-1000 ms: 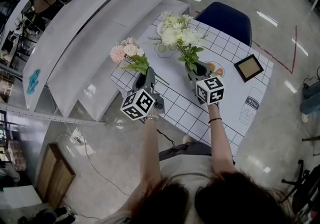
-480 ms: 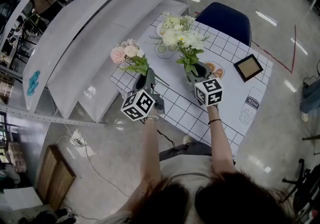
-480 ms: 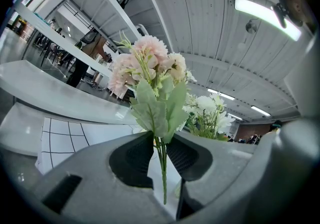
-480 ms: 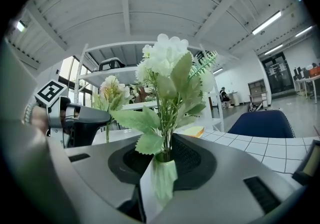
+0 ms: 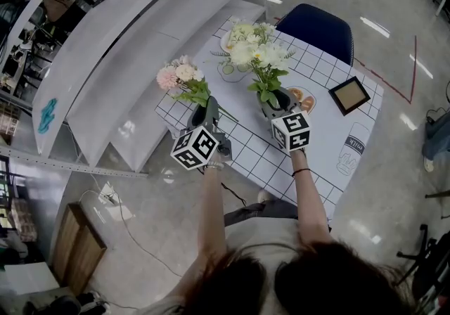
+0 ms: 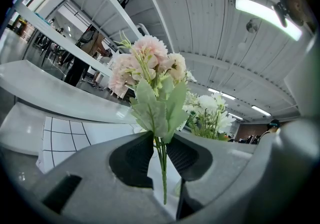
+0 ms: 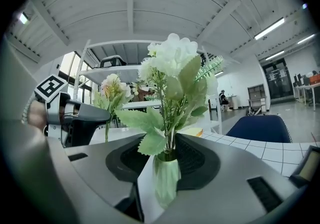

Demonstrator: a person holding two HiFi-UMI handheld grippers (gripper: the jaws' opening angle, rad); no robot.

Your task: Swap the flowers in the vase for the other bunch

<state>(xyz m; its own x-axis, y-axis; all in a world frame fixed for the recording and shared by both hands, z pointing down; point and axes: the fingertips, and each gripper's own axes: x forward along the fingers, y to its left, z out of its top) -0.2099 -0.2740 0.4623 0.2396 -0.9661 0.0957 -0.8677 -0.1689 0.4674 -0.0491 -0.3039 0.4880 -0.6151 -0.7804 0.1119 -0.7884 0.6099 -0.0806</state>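
**Vase and white bunch between loosened jaws, pink bunch waiting on the left**

The vase point(image 7: 166, 180) is standing upright on the bench point(image 5: 320, 74), roughly mid-bench, right between the jaws of the right hand-held gripper point(image 7: 167, 155). It's carrying the white bunch point(image 7: 172, 68), with the stems going down into its neck and the leaves spilling over the rim. Those jaws have just been opening. The pads are sitting either side of the vase without pinching it, so that hand-held gripper is released.

The left hand-held gripper point(image 6: 161, 153) is clenching the thin stems of the pink bunch point(image 6: 147, 68), holding it upright in the air just left of the vase, near the bench edge.

Compared with a second ago, nothing is really shifting. The white bunch is staying in the same spot, the pink bunch and the left hand-held gripper aren't budging, and only the right jaws are standing wider.

Looks-wise, the vase is showing as pale green, see-through and slim. Both bunches are wearing matte, fabric-looking leaves. The pads are dark and ribbed in grey shells, and the bench is white with a thin black grid. A dark square frame point(image 5: 349, 95) is lying off to the right, and a blue chair point(image 5: 314, 29) is sitting behind the bench.
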